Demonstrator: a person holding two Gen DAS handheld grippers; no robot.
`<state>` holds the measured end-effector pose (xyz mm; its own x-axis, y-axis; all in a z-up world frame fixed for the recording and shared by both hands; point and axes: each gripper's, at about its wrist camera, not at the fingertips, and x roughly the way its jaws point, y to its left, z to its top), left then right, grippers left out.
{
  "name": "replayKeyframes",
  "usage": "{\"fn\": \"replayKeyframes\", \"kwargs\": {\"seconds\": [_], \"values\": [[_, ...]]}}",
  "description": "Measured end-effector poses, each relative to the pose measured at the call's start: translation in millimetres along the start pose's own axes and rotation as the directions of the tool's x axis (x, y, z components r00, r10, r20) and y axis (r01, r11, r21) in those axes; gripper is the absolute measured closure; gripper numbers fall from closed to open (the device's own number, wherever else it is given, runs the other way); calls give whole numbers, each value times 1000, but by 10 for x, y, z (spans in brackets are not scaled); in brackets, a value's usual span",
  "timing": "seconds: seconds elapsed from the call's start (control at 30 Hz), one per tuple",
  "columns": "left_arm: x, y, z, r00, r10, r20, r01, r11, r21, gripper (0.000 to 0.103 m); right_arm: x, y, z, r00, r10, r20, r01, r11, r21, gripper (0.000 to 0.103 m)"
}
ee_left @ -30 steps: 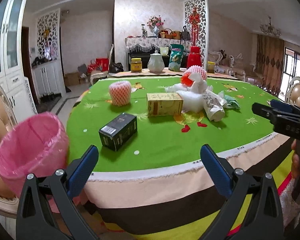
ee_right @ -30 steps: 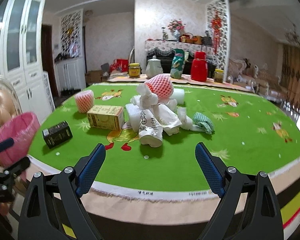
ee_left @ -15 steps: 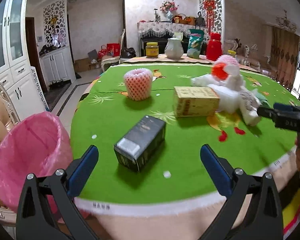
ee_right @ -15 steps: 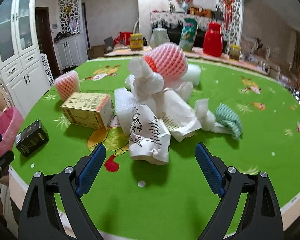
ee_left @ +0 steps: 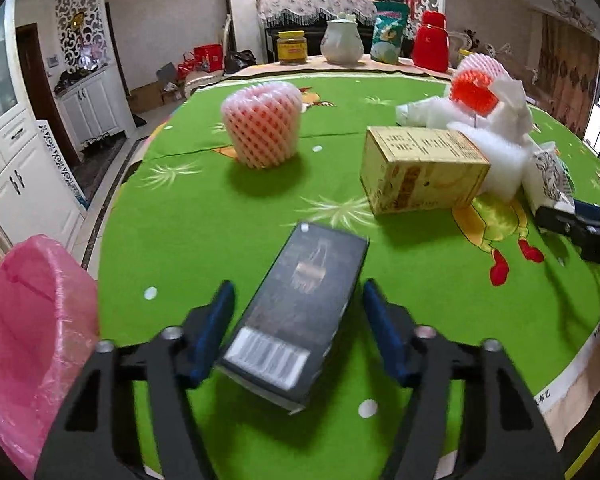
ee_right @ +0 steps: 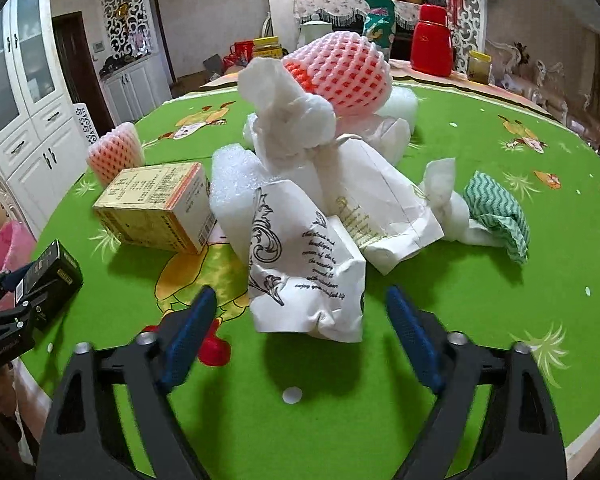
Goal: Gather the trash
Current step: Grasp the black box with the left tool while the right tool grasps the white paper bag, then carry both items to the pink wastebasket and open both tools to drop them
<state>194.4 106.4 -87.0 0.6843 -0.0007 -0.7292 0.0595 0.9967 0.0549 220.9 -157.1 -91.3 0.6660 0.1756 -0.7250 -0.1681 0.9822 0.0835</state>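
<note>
My left gripper (ee_left: 298, 318) is open, its jaws on either side of a black box (ee_left: 296, 316) lying on the green tablecloth (ee_left: 220, 216), with small gaps on both sides. A pink-lined bin (ee_left: 28, 332) stands at the left table edge. My right gripper (ee_right: 300, 328) is open just in front of a white printed paper bag (ee_right: 300, 264), the nearest piece of a trash pile (ee_right: 320, 152) of foam and paper. A yellow box (ee_right: 156, 204) and a pink foam net (ee_left: 262, 124) lie nearby. The black box also shows in the right wrist view (ee_right: 52, 280).
A green-white cloth (ee_right: 496, 212) lies right of the pile. Jars, a white teapot (ee_left: 342, 42) and a red thermos (ee_left: 432, 46) stand on the far side of the table. White cabinets (ee_left: 16, 160) line the left wall.
Both grippers moved forward over the table. The left one has come around the black box and narrowed its jaws; the right one has closed in on the paper bag.
</note>
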Motion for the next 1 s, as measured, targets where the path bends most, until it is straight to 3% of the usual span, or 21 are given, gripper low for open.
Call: {"fn": "replayKeyframes", "kwargs": {"seconds": [0.03,0.07,0.37,0.6,0.73,1.0], "values": [[9,-7,-1,1000,-11,-4,11,1000,-3,63,-4,5,0,1000,-3,1,3,1000,-1,42],[17,-2,-17,999,-33,-10,32,999,-13,65,-15,4,1,1000,-6,6,6,1000,1,51],[-333,-42,-202,995,-45,93,51,996,-66,65,-172,-36,-36,996,2,87,-2,1000,5,52],[-778,-60,-287,971,25,238,-11,998,-60,65,-400,-8,-60,988,-7,153,5,1000,15,52],[-1047,31,-362,954,28,299,-4,997,-81,65,-636,166,-67,976,35,216,-31,999,-22,52],[-1546,301,-493,926,77,371,-38,993,-113,65,-833,786,-144,955,170,241,-142,981,-130,52]]}}
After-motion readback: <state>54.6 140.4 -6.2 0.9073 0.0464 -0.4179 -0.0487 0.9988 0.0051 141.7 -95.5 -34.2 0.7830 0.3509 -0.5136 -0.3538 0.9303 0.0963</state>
